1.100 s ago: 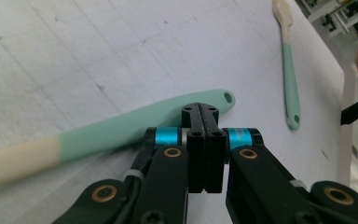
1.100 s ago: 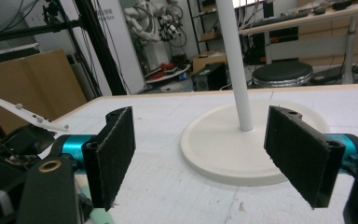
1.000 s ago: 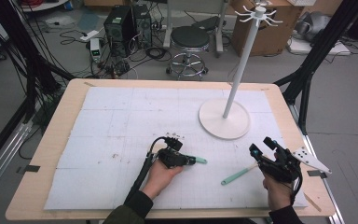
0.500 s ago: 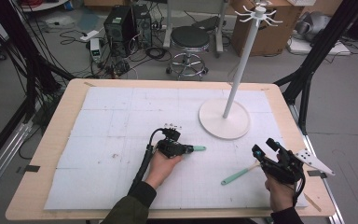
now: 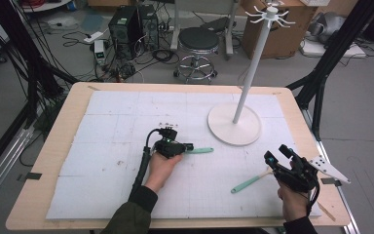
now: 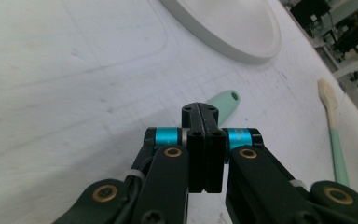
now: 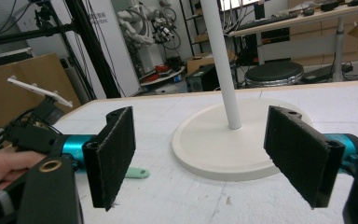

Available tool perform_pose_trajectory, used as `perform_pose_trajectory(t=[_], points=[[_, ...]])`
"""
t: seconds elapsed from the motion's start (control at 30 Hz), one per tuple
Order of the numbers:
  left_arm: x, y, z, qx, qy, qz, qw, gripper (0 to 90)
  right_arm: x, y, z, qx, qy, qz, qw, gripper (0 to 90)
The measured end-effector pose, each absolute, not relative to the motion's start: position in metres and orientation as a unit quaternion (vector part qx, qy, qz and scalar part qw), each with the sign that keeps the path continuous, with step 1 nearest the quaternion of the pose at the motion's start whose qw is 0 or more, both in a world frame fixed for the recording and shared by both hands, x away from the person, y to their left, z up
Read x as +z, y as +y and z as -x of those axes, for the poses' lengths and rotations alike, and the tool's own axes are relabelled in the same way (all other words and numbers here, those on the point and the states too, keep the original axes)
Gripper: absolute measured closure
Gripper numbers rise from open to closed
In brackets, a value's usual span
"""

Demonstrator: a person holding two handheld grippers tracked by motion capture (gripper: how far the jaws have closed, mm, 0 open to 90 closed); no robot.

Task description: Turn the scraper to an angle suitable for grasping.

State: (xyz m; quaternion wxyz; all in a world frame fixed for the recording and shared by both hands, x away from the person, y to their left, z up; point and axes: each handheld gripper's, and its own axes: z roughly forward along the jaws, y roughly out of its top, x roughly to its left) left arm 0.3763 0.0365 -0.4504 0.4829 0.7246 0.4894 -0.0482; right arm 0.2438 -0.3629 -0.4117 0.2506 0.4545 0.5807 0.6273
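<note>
So the left gripper [image 5: 187,147] sat about mid-worktop with its fingers [image 6: 204,140] pressed tight together on one end of a mint-green, flat-handled utensil [image 5: 200,150]; the handle's rounded end with its small hole stuck out past the fingertips toward the right in the high view, and in the left gripper view that end [image 6: 224,102] poked out just beyond the closed fingers; whether the utensil was off the white gridded mat [image 5: 117,126] or resting on it, I couldn't tell.

The right gripper [image 5: 278,157] was over near the right edge of the light wooden worktop [image 5: 58,146], fingers [image 7: 114,154] standing wide apart with nothing between them; in the right gripper view they framed the round white base [image 7: 219,149] of the white hook stand [image 5: 253,63], well apart from it.

A second utensil, a spatula with a mint-green handle and a pale cream blade [image 5: 250,181], lay flat on the mat just left of the right gripper, blade end pointing at that gripper; the left gripper view showed it too [image 6: 334,135], lying off to the side; the two utensils were well apart; the stand's base sat behind both, toward the far right part of the mat.
</note>
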Motion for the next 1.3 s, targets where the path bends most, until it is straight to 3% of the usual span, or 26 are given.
perform_pose_trajectory(t=[0.5, 1.0, 1.3], points=[[-0.459, 0.083, -0.384, -0.075, 0.546, -0.69, 0.469, 90.0, -0.412, -0.36, -0.243, 0.625, 0.585, -0.451, 0.252, 24.0], [-0.457, 0.082, -0.373, -0.058, 0.529, -0.728, 0.433, 90.0, -0.411, -0.36, -0.242, 0.626, 0.585, -0.45, 0.253, 24.0], [-0.459, 0.091, -0.354, -0.072, 0.525, -0.727, 0.437, 89.9, -0.41, -0.358, -0.242, 0.626, 0.585, -0.45, 0.251, 24.0]])
